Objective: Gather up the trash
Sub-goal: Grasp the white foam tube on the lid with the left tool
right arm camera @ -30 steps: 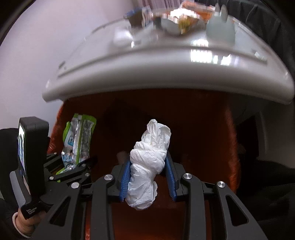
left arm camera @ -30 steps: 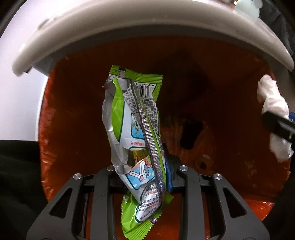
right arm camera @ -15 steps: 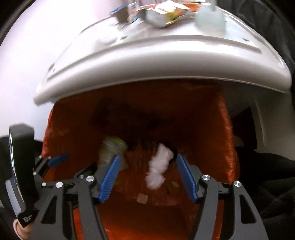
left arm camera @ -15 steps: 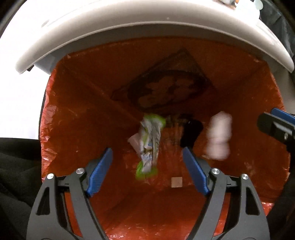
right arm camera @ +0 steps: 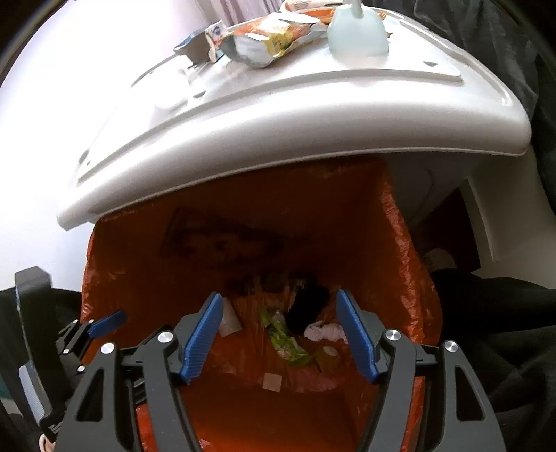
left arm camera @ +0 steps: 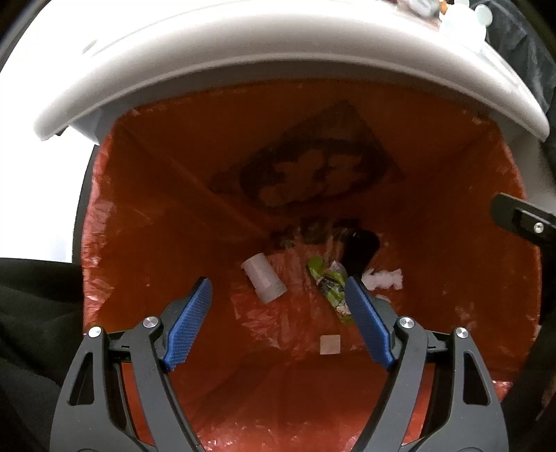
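Observation:
Both grippers hover over an open bin lined with an orange bag. My left gripper is open and empty. My right gripper is open and empty. On the bag's bottom lie a green snack wrapper, a crumpled white tissue, a white cup on its side and a black object. The left gripper also shows in the right wrist view at the bin's left edge.
A white table top overhangs the bin's far side. On it lie an orange-and-silver snack bag, a small blue-white packet and a pale blue bottle. Dark fabric lies to the left and right.
Both grippers opened and let go. The green wrapper and the white tissue fell and now rest on the bag's bottom.

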